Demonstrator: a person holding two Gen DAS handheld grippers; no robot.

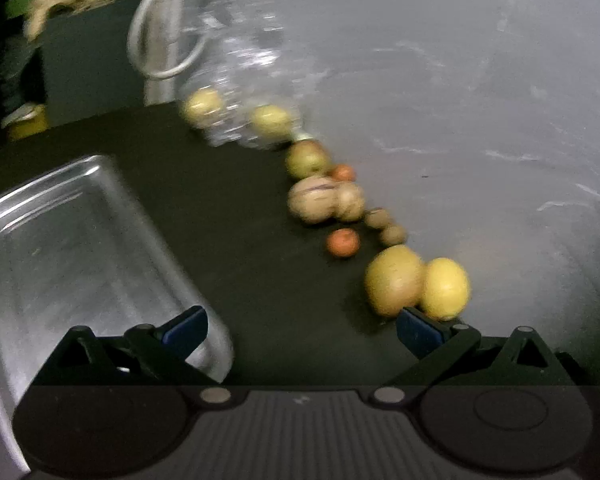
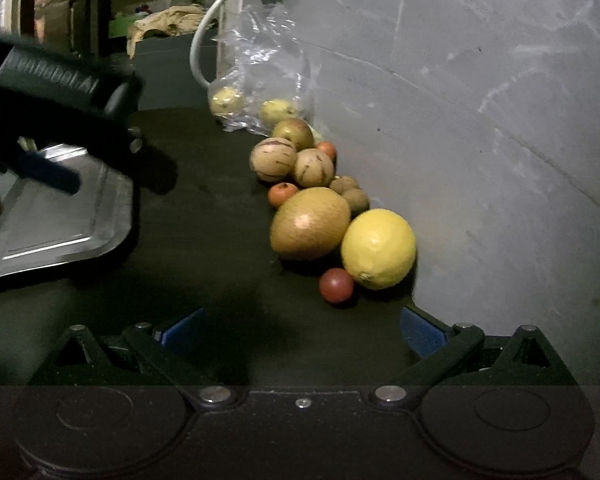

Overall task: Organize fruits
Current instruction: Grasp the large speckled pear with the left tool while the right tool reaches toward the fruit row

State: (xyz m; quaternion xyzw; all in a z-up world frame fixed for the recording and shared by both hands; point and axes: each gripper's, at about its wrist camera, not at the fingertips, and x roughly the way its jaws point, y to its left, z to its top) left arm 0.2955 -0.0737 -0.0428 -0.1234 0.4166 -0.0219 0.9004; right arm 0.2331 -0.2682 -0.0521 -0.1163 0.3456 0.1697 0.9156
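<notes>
Crowding the wall, mixed fruits

no readable text, labels or numbers anywhere

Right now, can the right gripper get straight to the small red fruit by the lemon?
Probably yes. The right gripper is open, and the small red fruit lies just ahead, nothing between; the lemon crowds one side.

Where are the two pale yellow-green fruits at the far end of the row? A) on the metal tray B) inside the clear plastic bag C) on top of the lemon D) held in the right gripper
B: both fruits sit inside the clear plastic bag by the wall; the metal tray holds no fruit.
</notes>
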